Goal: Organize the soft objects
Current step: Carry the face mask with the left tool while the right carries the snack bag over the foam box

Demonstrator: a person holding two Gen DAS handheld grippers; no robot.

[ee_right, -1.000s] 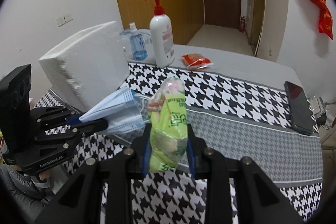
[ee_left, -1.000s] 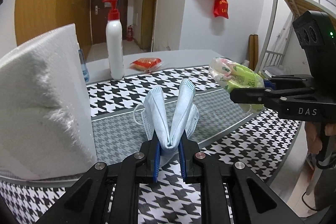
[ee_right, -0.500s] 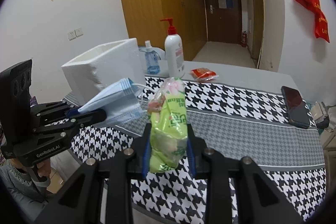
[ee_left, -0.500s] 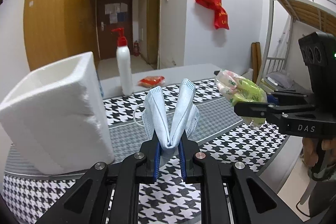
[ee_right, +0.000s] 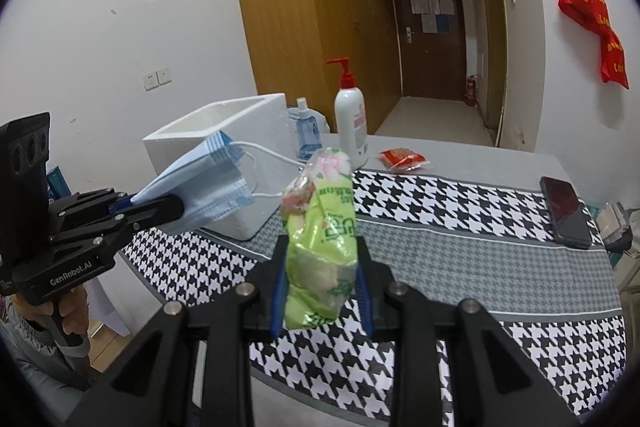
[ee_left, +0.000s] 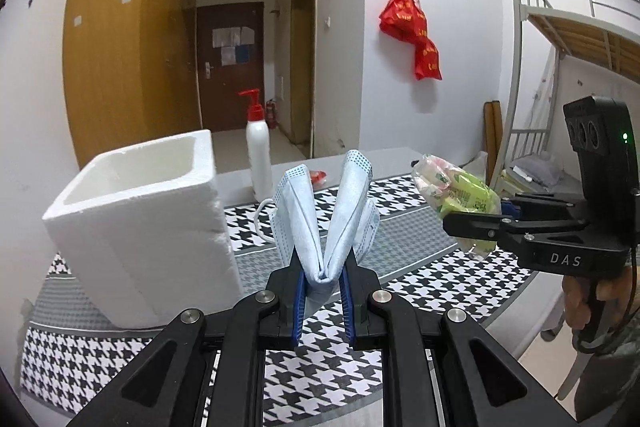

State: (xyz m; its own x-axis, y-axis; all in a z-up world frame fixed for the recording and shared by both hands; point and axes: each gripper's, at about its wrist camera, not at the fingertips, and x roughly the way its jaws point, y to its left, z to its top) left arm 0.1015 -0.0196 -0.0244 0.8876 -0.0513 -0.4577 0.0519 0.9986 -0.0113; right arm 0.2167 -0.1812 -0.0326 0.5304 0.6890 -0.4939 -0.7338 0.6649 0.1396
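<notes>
My left gripper point(ee_left: 323, 277) is shut on a folded bundle of light blue face masks point(ee_left: 325, 215), held above the table's near edge; it also shows in the right wrist view point(ee_right: 176, 205) with the masks point(ee_right: 200, 187). My right gripper point(ee_right: 322, 287) is shut on a green tissue pack point(ee_right: 322, 231), also held in the air; it shows at the right of the left wrist view point(ee_left: 472, 223) with the pack point(ee_left: 456, 189). An open white foam box point(ee_left: 140, 223) stands on the table left of the masks.
A white pump bottle with a red top point(ee_left: 258, 159) and a small blue bottle point(ee_right: 308, 131) stand behind the box. A red snack packet point(ee_right: 402, 159) and a black phone point(ee_right: 564, 211) lie on the houndstooth tablecloth point(ee_right: 460, 235). A bunk bed point(ee_left: 572, 39) is on the right.
Both grippers have risen and pulled back from the table with their loads. The foam box now shows whole with its open top visible.
</notes>
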